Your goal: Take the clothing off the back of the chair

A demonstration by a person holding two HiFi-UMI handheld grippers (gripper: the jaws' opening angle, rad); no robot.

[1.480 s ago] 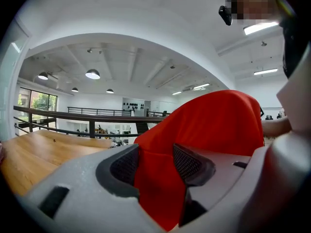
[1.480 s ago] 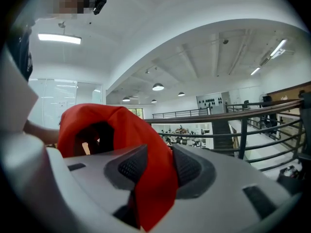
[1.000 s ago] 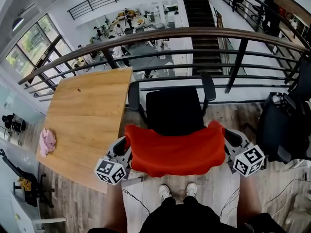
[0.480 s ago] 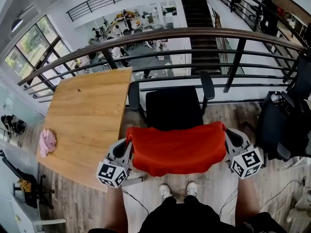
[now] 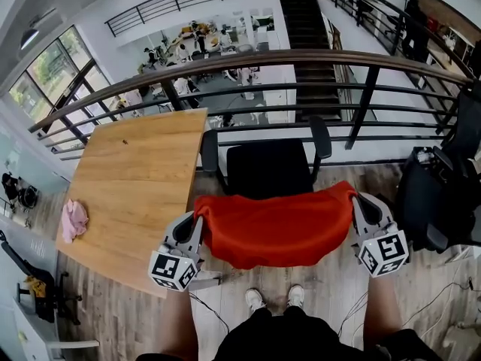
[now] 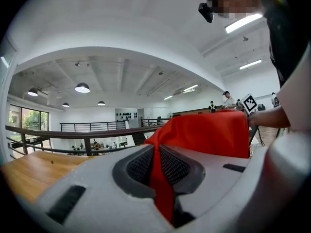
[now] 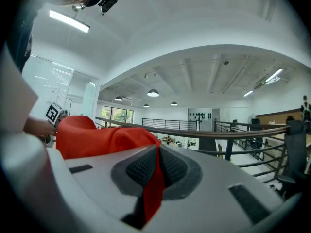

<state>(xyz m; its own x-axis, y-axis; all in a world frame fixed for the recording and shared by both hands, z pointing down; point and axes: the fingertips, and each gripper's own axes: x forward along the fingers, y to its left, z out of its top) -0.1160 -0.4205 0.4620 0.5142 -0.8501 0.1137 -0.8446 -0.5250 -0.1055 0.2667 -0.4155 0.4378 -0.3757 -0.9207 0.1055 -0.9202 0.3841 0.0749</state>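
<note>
- Head view: a person stands behind a black office chair (image 5: 269, 168), both forearms stretched forward and set apart, one on each side of the chair.
- Left gripper (image 5: 197, 220) points away from the body, roughly level, its marker cube (image 5: 172, 268) nearest the camera; it meets the left corner of a red garment (image 5: 274, 228).
- Right gripper (image 5: 355, 201) mirrors that pose at the garment's right corner, with its own cube (image 5: 382, 252) facing up.
- The red garment hangs spread wide between the two tools, at the near side of the chair and hiding the chair's back; whether it touches the back cannot be told.
- Left gripper view: the jaws are clenched on a fold of red fabric, the dark ribbed pads (image 6: 176, 168) pressing it from both sides.
- Right gripper view: the same hold, with the pads (image 7: 141, 169) pinching a red strip that trails down between them.
- A wooden table (image 5: 131, 186) stands left of the chair, with a pink cloth (image 5: 74, 220) near its edge; a dark railing (image 5: 301, 55) runs beyond both.
</note>
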